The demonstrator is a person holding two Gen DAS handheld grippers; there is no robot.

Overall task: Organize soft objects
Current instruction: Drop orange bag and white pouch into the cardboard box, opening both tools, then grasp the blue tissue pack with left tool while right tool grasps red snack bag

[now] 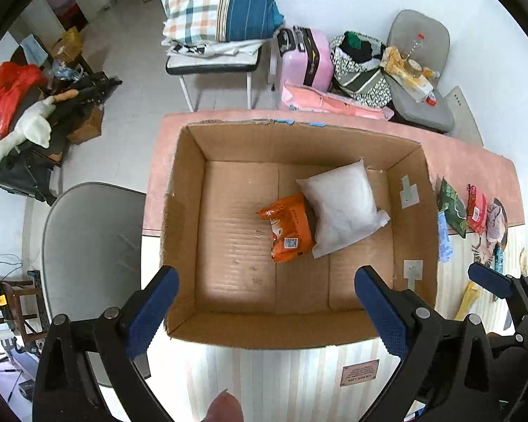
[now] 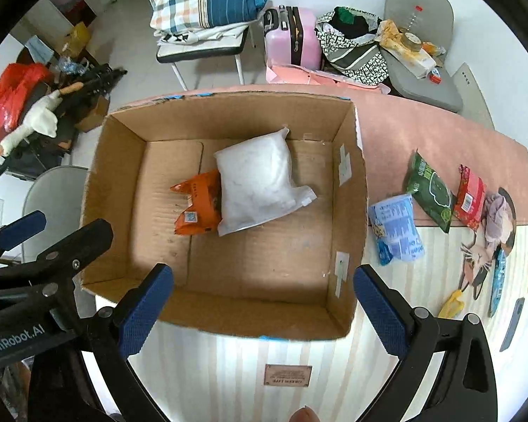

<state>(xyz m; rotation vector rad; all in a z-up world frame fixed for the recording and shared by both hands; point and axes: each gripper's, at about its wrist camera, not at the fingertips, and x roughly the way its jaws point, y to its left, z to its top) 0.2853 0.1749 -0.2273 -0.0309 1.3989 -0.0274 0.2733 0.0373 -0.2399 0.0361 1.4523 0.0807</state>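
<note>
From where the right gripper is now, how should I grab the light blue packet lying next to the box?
Take the light blue packet across its narrower width, near the middle, coming straight down from above. It lies flat on the table, just clear of the cardboard box wall, with its long axis running roughly along that wall. The right gripper is open with nothing between its fingers.

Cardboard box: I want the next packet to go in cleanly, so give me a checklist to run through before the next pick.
1. Left gripper empty, open: ok.
2. Right gripper empty, open: ok.
3. Cardboard box open, with free floor: ok.
4. White pillow pack and orange packet lie inside the box: ok.
5. Blue packet on the table beside the box, unobstructed: ok.
6. Green packet and red packet not yet boxed: not ok.
</note>
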